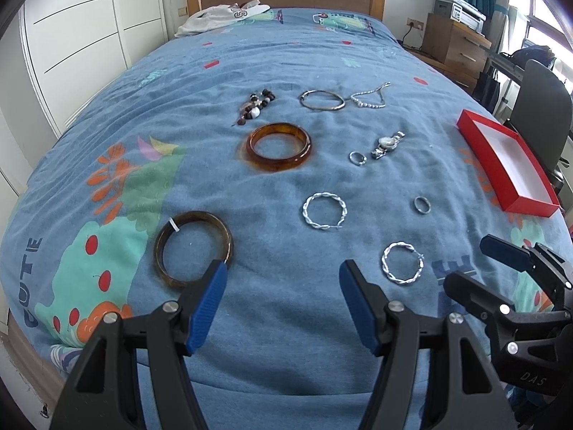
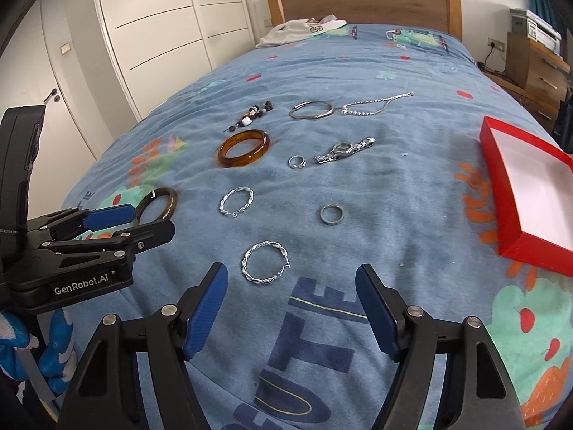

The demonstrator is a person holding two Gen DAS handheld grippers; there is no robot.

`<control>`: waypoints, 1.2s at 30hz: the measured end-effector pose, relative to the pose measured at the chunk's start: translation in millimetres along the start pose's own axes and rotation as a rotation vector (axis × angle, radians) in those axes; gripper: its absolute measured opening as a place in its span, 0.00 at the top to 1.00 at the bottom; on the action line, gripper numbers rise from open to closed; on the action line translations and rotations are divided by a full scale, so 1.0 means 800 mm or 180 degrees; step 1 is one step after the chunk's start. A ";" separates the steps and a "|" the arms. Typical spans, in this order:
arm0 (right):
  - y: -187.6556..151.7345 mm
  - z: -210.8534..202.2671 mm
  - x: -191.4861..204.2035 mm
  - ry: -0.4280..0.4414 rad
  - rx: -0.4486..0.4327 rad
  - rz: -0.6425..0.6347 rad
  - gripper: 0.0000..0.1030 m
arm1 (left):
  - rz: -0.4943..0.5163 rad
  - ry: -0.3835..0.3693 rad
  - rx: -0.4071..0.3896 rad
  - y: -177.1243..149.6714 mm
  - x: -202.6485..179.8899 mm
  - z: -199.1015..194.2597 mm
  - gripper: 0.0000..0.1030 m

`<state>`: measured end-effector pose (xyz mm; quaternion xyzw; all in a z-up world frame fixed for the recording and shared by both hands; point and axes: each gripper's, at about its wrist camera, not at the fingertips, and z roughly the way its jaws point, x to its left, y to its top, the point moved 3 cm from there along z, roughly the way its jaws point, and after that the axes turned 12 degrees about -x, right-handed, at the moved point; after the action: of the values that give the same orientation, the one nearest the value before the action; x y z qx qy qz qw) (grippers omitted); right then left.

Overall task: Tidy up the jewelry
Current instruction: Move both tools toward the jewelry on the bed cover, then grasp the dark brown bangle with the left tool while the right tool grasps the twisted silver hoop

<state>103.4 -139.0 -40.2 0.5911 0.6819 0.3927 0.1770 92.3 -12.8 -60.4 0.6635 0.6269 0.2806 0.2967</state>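
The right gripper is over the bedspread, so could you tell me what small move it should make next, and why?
Probably ease the right gripper forward and down onto the twisted silver hoop: its jaws are open and empty, and the red box holds nothing yet.

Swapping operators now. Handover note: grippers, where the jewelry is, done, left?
Left gripper: open, empty, beside the dark bangle.
Right gripper: open, empty, near twisted hoop just ahead of it.
Red box: on the bed's right edge, empty.
On the bedspread: amber bangle, far twisted hoop, two rings, watch, thin bangle, chain, beads.
Done: nothing boxed.
Left: all pieces.
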 end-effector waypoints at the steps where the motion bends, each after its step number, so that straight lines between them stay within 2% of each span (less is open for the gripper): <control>1: -0.001 0.002 0.001 0.0009 0.0013 -0.0002 0.30 | -0.0017 0.0002 0.0020 -0.001 0.002 0.002 0.38; 13: -0.008 0.025 0.007 0.0162 0.0145 -0.0034 0.41 | -0.0088 0.0062 0.0120 -0.007 0.022 0.018 0.38; 23: -0.006 0.047 0.016 0.0245 0.0201 -0.0108 0.41 | -0.0332 0.0058 0.0266 -0.018 0.053 0.037 0.38; 36: -0.010 0.075 0.019 0.0209 0.0301 -0.0185 0.41 | -0.0678 0.0014 0.0194 -0.004 0.092 0.050 0.38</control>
<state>136.3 -104.9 -80.6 0.5656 0.7220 0.3739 0.1377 124.0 59.4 -89.2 0.6012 0.7028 0.2296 0.3031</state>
